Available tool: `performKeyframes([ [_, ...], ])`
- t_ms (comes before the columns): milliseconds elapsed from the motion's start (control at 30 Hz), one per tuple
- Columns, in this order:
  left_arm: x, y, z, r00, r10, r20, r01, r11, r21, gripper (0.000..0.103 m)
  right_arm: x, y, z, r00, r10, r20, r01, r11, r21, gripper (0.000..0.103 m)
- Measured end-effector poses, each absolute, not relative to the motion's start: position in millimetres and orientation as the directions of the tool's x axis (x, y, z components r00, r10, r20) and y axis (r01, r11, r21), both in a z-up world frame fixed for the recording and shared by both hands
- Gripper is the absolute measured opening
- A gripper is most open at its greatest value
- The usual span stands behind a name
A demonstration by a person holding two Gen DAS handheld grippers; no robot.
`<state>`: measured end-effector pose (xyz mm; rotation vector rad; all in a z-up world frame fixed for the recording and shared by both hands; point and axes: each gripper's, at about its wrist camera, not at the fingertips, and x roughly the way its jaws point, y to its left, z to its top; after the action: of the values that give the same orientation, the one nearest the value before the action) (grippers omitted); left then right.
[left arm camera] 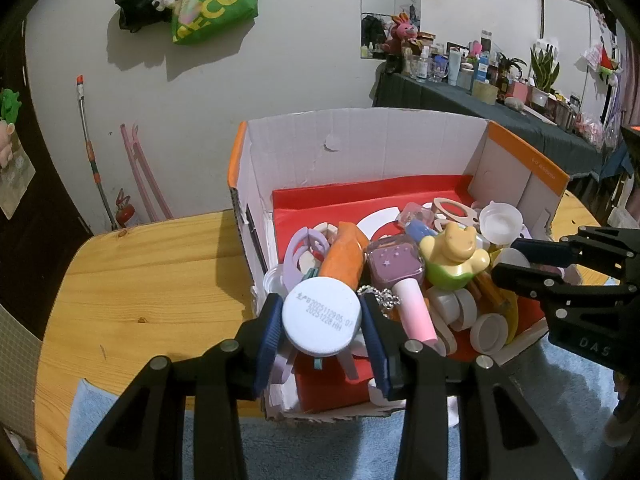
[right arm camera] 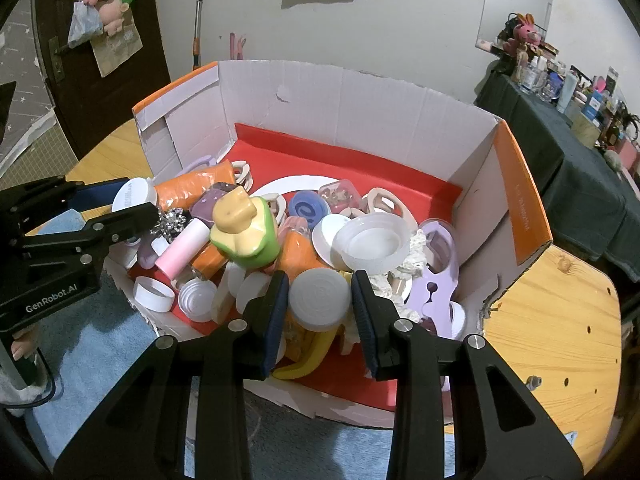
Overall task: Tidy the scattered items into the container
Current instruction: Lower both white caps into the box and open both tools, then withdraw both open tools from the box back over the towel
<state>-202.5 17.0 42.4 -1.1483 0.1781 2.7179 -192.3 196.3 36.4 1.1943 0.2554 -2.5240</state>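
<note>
A cardboard box (left arm camera: 360,148) (right arm camera: 360,100) with white walls, orange edges and a red floor stands on the table, crowded with small items. In the left wrist view my left gripper (left arm camera: 322,314) is shut on the white date-printed cap (left arm camera: 322,320) of an orange bottle (left arm camera: 344,256), low at the box's near left corner. The right wrist view shows my right gripper (right arm camera: 320,300) shut on a round white lid (right arm camera: 320,298) above the pile by the near wall. A yellow-green frog toy (left arm camera: 456,256) (right arm camera: 244,228) and a purple bottle with a pink cap (left arm camera: 400,280) lie between the two grippers.
The box sits on a round wooden table (left arm camera: 140,280) (right arm camera: 560,320), with a blue towel (left arm camera: 92,420) (right arm camera: 100,340) under its near edge. Loose lids, purple clips and rings fill the box's near half. A dark-clothed sideboard (left arm camera: 500,108) crowded with bottles stands at the back right.
</note>
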Motion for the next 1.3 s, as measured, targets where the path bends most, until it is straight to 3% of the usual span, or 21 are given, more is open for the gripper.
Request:
performKeyframes([
  [300, -203, 17, 42, -0.684, 0.121, -0.720, -0.212, -0.977, 0.037, 0.045, -194, 195, 34, -0.585, -0.222, -0.780, 0.366, -0.931, -0.009, 0.032],
  [433, -202, 17, 42, -0.686, 0.122, -0.717, -0.212, -0.977, 0.036, 0.051, -193, 195, 34, -0.583, -0.227, -0.780, 0.369, -0.929, -0.006, 0.040],
  [1067, -193, 17, 49, -0.698, 0.124, -0.706, -0.204, -0.979, 0.030, 0.057, -187, 193, 40, -0.600, -0.226, -0.768, 0.362, -0.932, -0.008, 0.048],
  [1167, -184, 14, 56, -0.714, 0.123, -0.689, -0.200, -0.979, 0.032, 0.065, -179, 196, 47, -0.618, -0.225, -0.753, 0.357, -0.934, -0.014, 0.051],
  [1300, -170, 11, 66, -0.733, 0.119, -0.669, -0.189, -0.981, 0.033, 0.067, -168, 199, 56, -0.637, -0.225, -0.737, 0.348, -0.937, -0.014, 0.055],
])
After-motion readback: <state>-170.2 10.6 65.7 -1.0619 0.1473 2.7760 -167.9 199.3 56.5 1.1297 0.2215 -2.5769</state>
